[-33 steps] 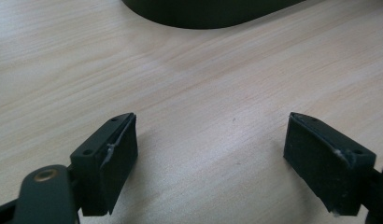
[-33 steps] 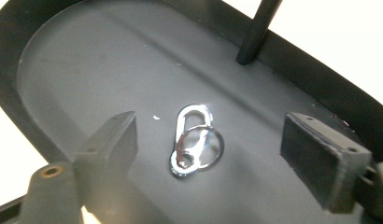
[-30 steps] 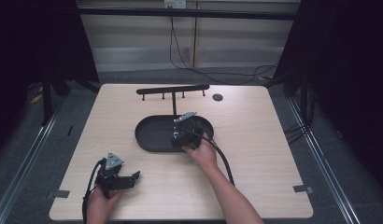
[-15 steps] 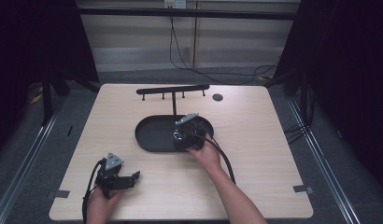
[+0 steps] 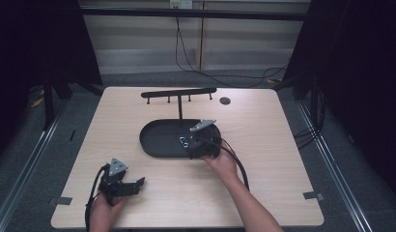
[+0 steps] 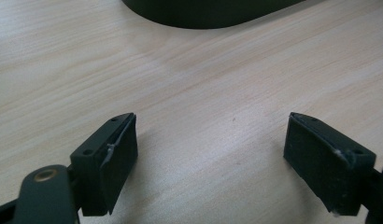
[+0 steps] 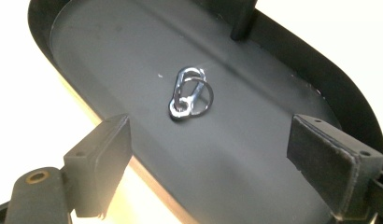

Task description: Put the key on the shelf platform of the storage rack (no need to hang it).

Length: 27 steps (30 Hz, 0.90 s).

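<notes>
Now the right tongs hang wide open and empty over the black tray, near its silver clip. Drop straight down around it. The left tongs rest open and empty too.

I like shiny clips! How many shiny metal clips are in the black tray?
1. The silver carabiner clip lies on the floor of the black oval tray, just ahead of the open right gripper. The gripper may hide others.

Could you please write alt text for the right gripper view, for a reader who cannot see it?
A small silver carabiner clip with a dark ring through it lies in a black oval tray, just ahead of the right gripper, whose two black jaws stand wide apart. A black post rises from the tray's far end.
</notes>
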{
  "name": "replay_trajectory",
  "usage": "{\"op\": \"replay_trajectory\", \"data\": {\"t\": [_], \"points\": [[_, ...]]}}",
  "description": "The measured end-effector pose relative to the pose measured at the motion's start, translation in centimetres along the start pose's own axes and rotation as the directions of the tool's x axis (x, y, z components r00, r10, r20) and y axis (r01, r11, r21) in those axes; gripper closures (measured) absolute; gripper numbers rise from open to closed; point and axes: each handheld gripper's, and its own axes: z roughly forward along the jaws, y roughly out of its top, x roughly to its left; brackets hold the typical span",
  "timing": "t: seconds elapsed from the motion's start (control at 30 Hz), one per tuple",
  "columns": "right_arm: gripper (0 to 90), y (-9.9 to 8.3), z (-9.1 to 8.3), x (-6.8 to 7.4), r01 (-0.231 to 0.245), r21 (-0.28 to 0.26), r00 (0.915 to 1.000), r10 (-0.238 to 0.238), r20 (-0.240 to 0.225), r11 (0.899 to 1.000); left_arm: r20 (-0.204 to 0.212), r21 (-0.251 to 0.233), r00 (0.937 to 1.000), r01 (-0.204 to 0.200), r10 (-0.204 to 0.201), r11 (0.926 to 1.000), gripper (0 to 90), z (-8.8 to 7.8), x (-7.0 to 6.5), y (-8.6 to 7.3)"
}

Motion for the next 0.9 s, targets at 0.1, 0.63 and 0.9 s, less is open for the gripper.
{"op": "replay_trajectory", "data": {"t": [0.1,0.63,0.9], "points": [[13.7,-0.3,-0.6,-0.2,0.003,-0.007,1.0000,-0.003,-0.002,1.000,0.000,0.000,1.0000,0.000,0.000,1.0000,17.4,0.0,0.0,0.0],[14.0,-2.5,-3.5,-1.0,-0.011,-0.038,0.9999,0.011,0.000,0.999,0.001,0.000,1.0000,0.001,-0.001,1.0000,17.3,0.0,0.0,0.0],[14.2,-4.0,-5.1,-1.7,-0.033,-0.053,0.9995,0.033,-0.003,0.998,0.001,0.003,1.0000,-0.004,0.004,1.0000,17.3,0.0,0.0,0.0]]}}
